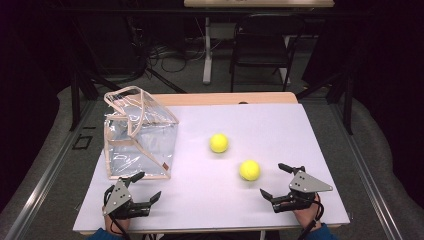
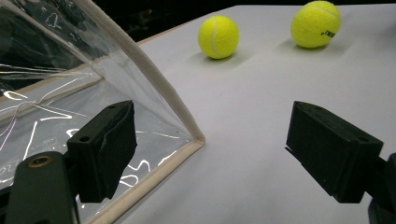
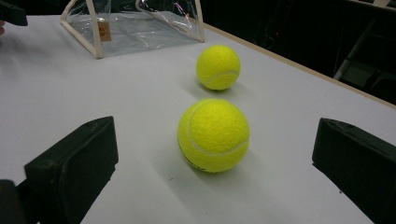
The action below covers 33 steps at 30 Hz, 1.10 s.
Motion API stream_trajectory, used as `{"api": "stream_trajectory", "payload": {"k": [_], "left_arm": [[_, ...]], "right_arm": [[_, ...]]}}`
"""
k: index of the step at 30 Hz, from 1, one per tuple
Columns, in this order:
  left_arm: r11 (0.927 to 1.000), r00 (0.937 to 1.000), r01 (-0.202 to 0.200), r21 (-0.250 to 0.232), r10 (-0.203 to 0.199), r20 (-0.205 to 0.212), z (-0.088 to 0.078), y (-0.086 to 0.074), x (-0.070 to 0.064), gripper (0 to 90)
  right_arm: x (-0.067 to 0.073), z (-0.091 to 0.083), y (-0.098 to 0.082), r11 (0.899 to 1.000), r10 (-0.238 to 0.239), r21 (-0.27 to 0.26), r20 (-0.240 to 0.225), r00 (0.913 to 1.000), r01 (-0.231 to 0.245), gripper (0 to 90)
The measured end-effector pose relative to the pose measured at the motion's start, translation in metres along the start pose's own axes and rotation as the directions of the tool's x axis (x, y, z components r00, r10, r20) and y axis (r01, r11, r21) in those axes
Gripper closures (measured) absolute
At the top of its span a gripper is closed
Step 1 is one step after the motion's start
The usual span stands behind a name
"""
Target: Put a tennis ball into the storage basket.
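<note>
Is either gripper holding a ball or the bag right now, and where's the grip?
Nothing is held. The right gripper is open near the closer tennis ball; the left gripper is open beside the clear bag.

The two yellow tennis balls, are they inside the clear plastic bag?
No, both yellow tennis balls lie on the white table, beside the clear plastic bag.

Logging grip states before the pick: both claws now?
Left claw: open, holding nothing, beside the bag.
Right claw: open, holding nothing, near ball ahead of it.
</note>
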<state>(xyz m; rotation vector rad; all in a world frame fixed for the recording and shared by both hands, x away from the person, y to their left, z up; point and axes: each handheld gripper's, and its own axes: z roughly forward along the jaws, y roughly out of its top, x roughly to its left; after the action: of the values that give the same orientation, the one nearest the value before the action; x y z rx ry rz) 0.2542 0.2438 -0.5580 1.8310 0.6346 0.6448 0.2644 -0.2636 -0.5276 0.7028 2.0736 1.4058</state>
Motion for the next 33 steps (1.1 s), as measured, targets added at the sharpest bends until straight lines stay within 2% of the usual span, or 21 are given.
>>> {"api": "stream_trajectory", "payload": {"k": [10, 16, 24, 26, 33], "left_arm": [[1.0, 1.0, 0.005, 0.002, -0.005, -0.003, 0.0, 0.0, 0.0, 16.0], [1.0, 1.0, 0.005, -0.001, -0.005, 0.0, 0.0, -0.001, 0.0, 16.1], [1.0, 1.0, 0.003, 0.006, -0.003, 0.005, 0.001, -0.001, 0.001, 16.1], [1.0, 1.0, 0.004, 0.001, -0.004, -0.001, 0.0, -0.001, 0.001, 16.1], [1.0, 1.0, 0.004, 0.002, -0.004, -0.002, 0.0, -0.001, 0.001, 16.1]], "right_arm": [[-0.001, 0.0, 0.004, 1.0, -0.001, -0.002, 0.012, 0.9999, 0.001, 0.0], [-0.004, 0.001, 0.01, 1.0, -0.003, 0.026, 0.036, 0.9993, 0.002, 0.0], [-0.005, 0.002, 0.011, 1.0, -0.005, 0.03, 0.039, 0.9992, 0.004, 0.0], [-0.011, 0.009, 0.022, 0.996, 0.016, 0.088, 0.036, 0.9992, -0.019, 0.0], [-0.014, 0.023, 0.031, 0.989, 0.019, 0.145, 0.018, 0.9997, -0.021, 0.0]]}}
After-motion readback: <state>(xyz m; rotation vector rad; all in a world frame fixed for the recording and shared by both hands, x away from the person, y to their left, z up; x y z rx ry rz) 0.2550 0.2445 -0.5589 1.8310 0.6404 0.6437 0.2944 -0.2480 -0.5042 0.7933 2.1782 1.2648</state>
